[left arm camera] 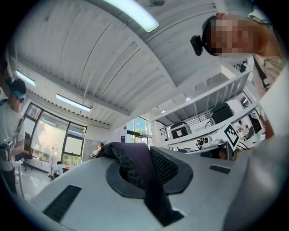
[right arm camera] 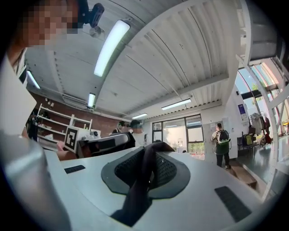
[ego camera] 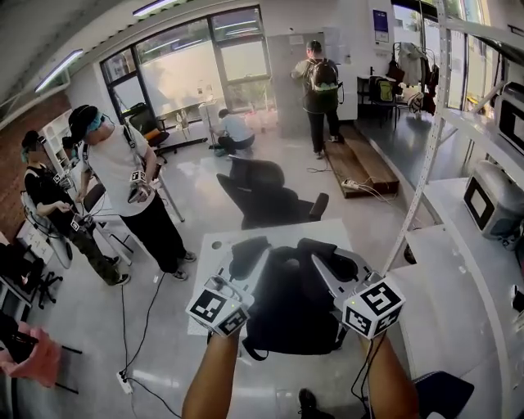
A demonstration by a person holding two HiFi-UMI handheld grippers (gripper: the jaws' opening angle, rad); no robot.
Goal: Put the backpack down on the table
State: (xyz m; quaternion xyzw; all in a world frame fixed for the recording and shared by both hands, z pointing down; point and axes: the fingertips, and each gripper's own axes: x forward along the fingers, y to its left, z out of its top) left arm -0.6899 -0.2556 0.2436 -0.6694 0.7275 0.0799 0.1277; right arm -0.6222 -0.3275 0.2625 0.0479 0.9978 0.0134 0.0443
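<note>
We read no words, numbers or brands anywhere. One blue poster (ego camera: pixel 381 24), far off, shows print too small to make out.

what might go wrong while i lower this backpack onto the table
The left gripper and right gripper each pinch only a thin strap, so one could slip out and the backpack would drop lopsided. It also seems to hang over the near edge of the table; set down there, it may slide off.
</note>
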